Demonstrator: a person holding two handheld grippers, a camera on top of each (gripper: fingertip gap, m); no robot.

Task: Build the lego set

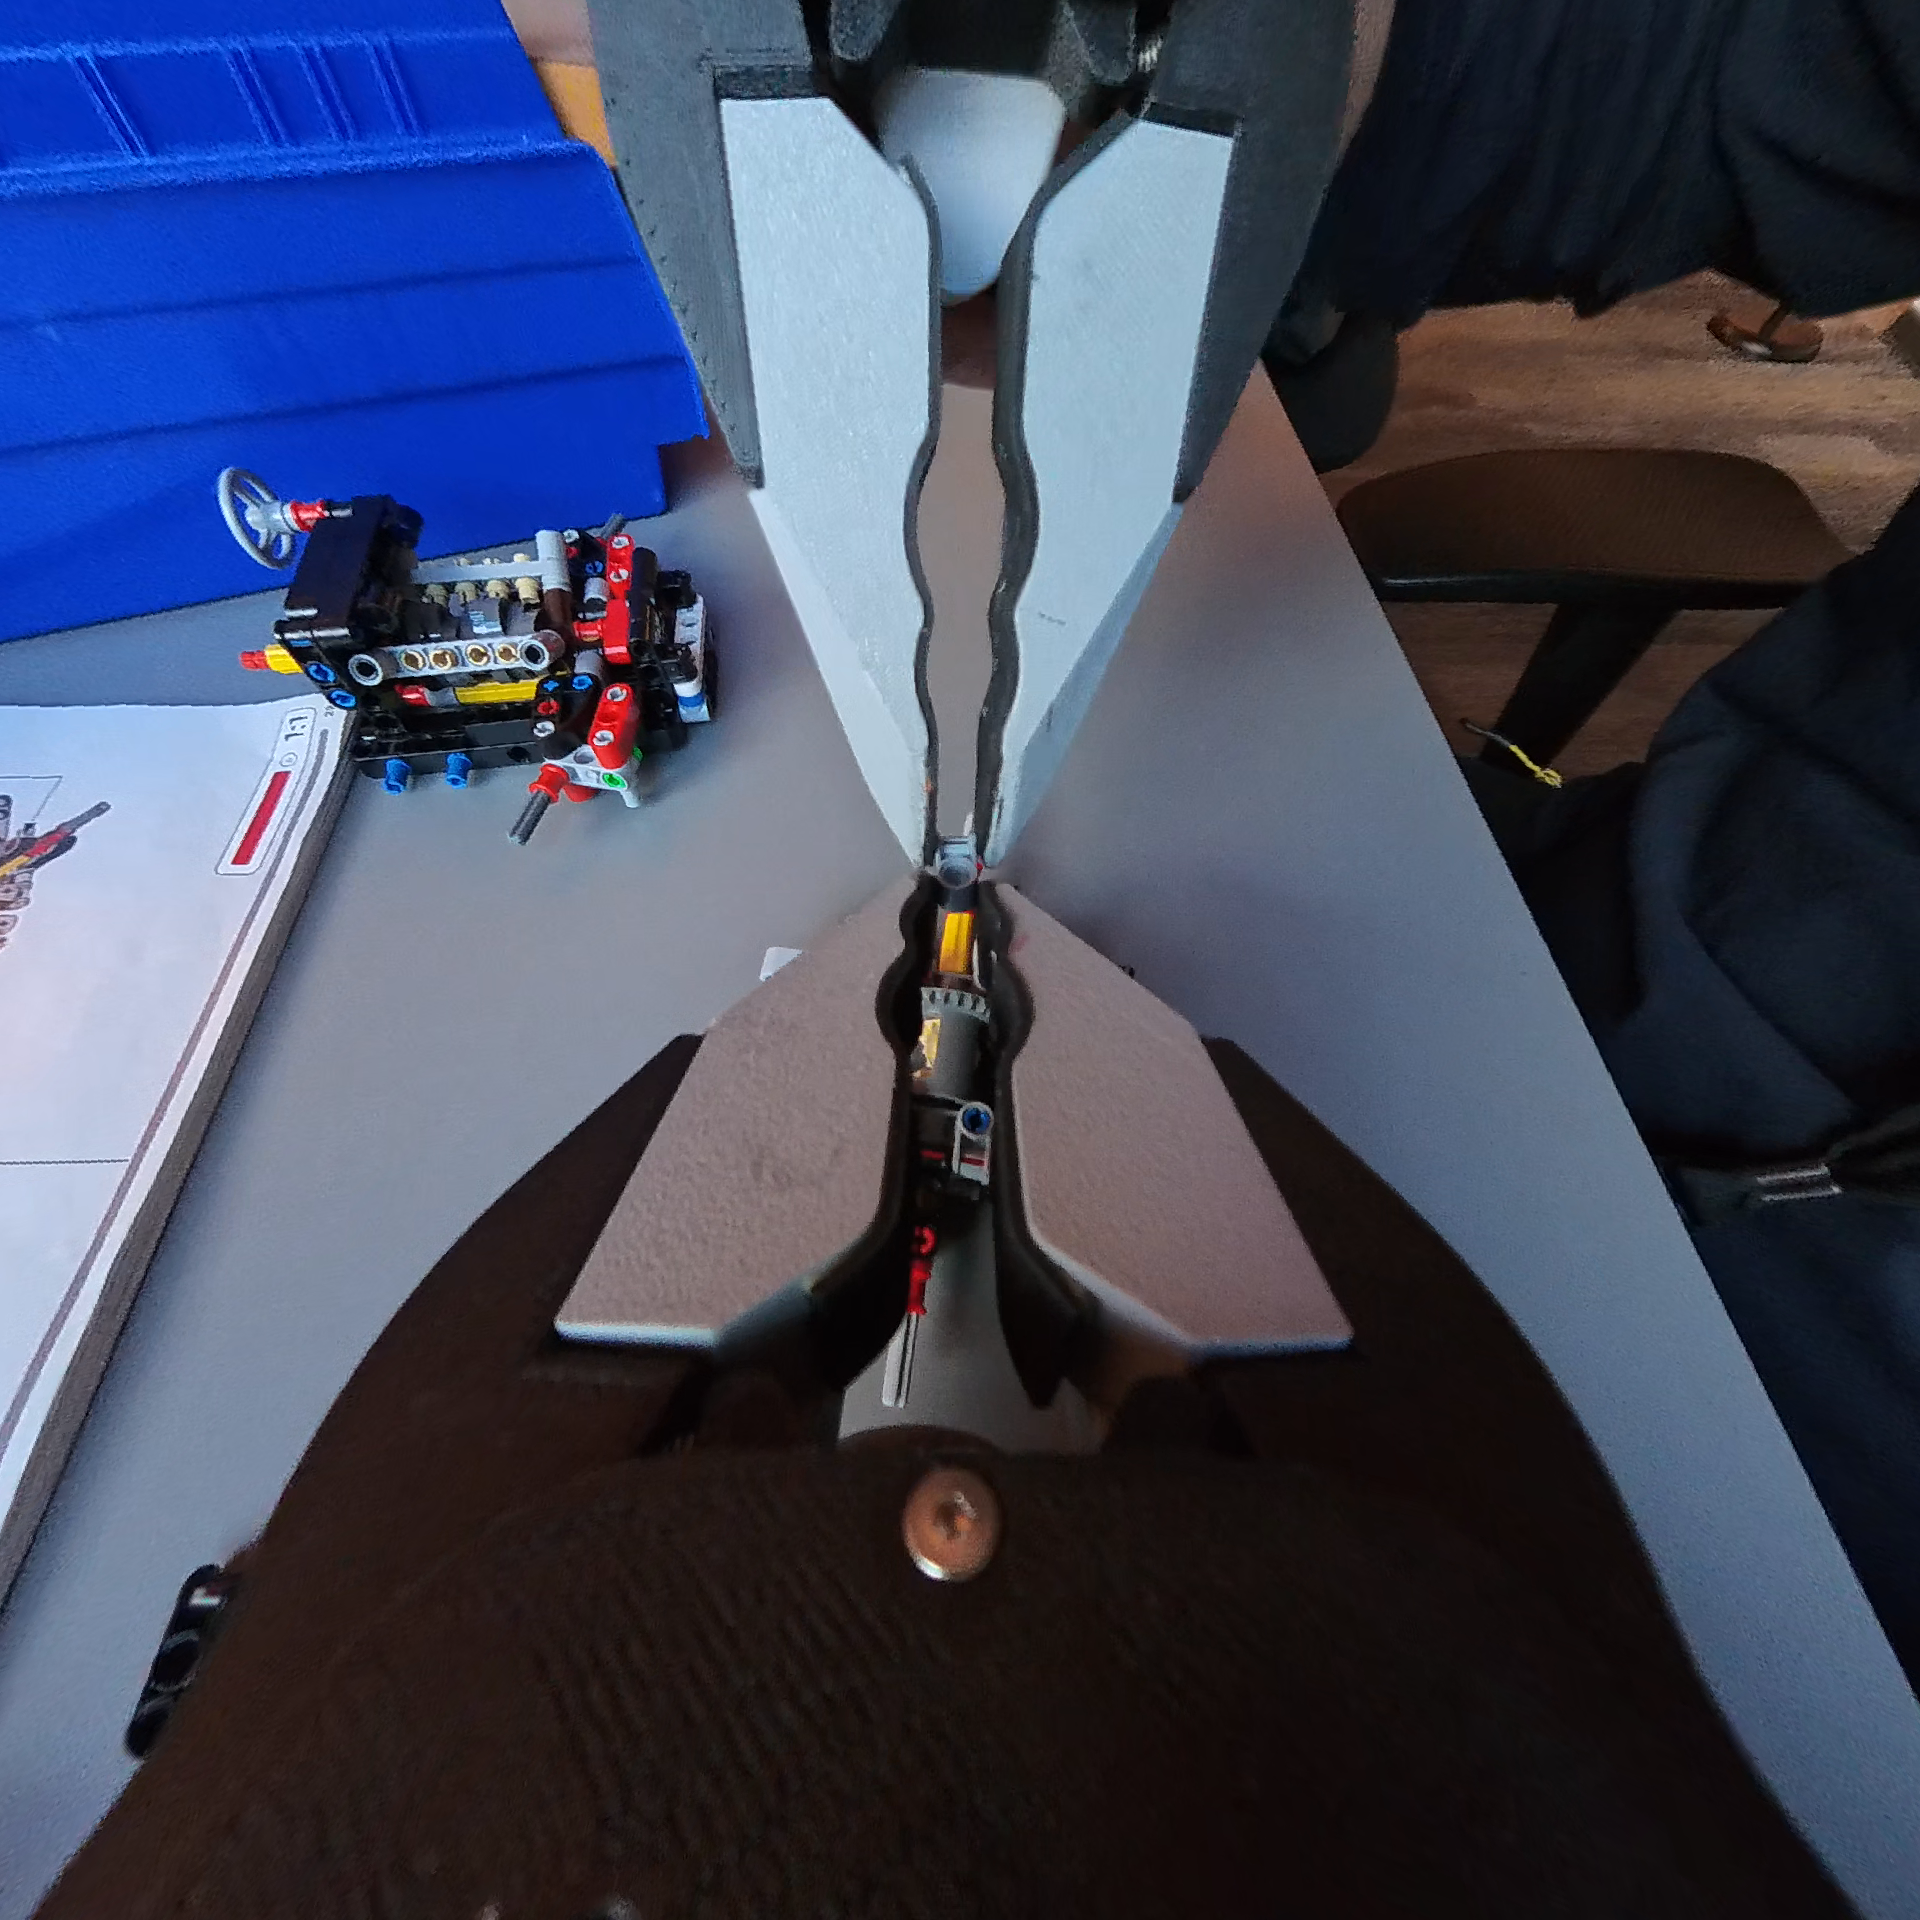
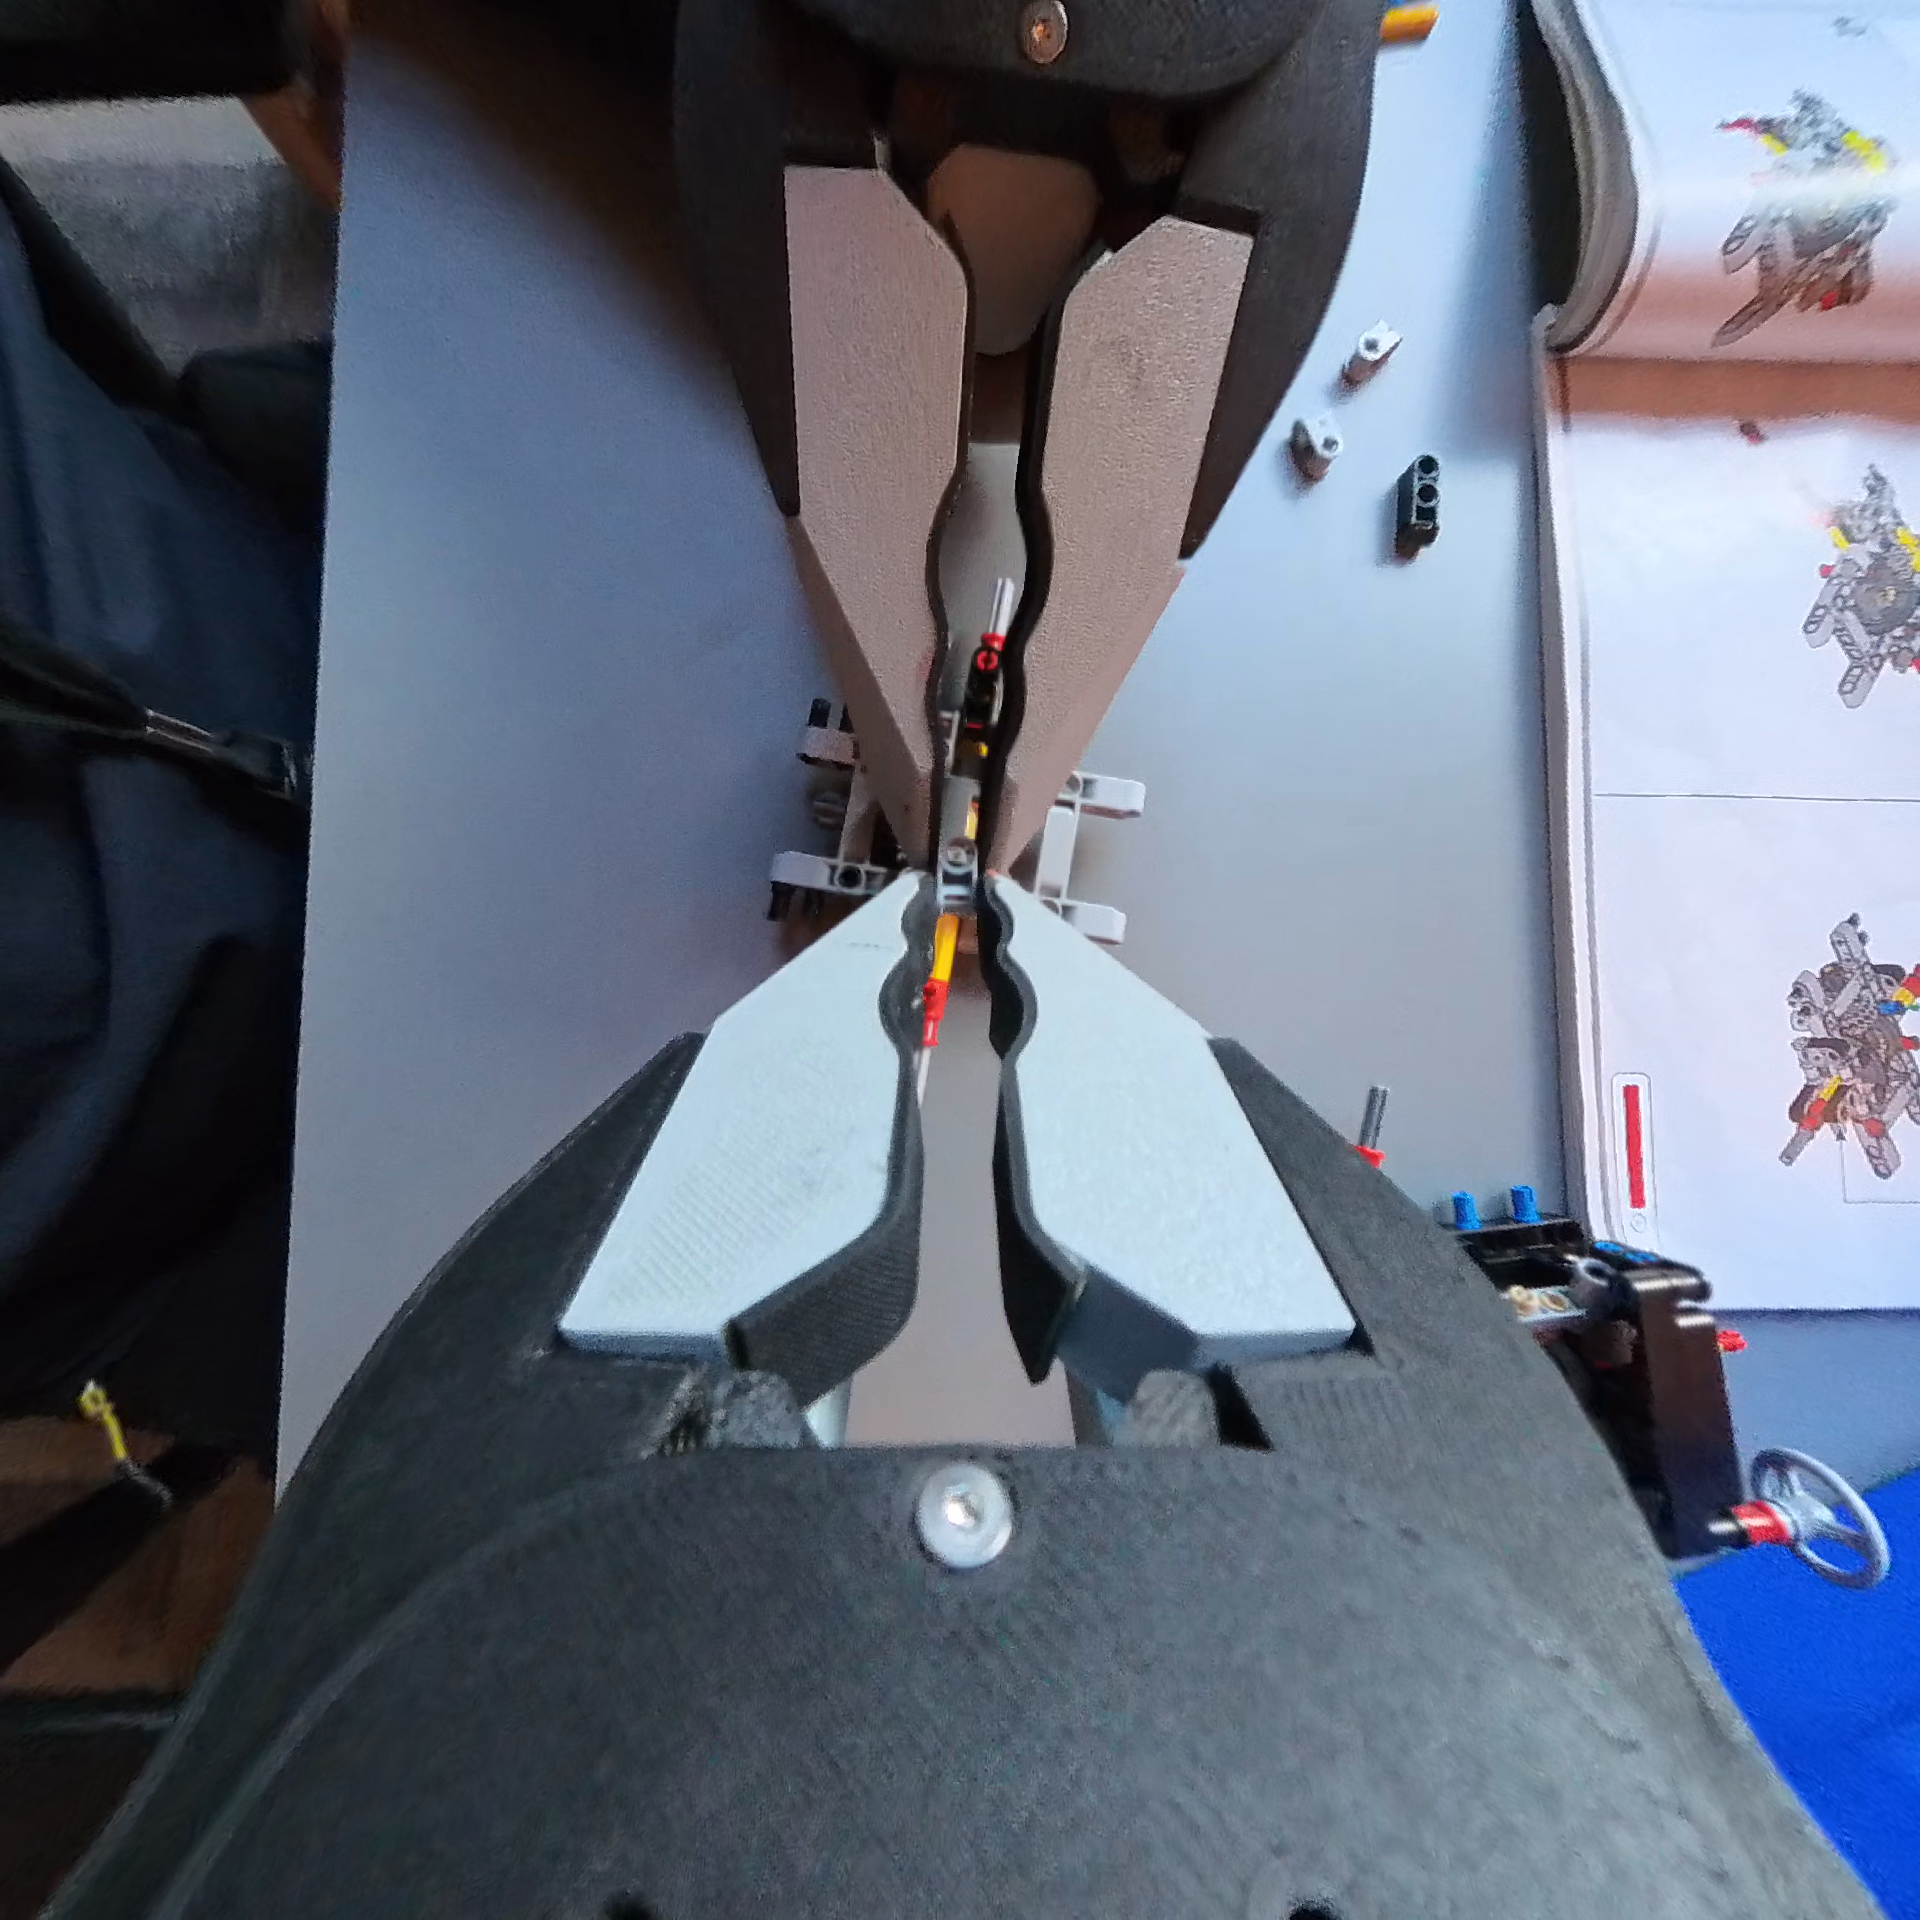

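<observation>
Left gripper (image 1: 954, 883): clamped on a slim brick shaft assembly (image 1: 951, 1049) with yellow and grey parts.
Right gripper (image 2: 958, 883): tip to tip with it, pinching the small grey connector (image 2: 957, 871).
Nearby: brick vehicle (image 1: 488, 649), booklet (image 1: 125, 935), grey table (image 1: 468, 1039).

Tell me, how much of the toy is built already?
One black-and-red brick model with a grey wheel looks put together, beside the booklet. The left claw and right claw pinch a thin axle assembly tip to tip, over a grey frame. Loose small pieces lie unused on the table.
</observation>
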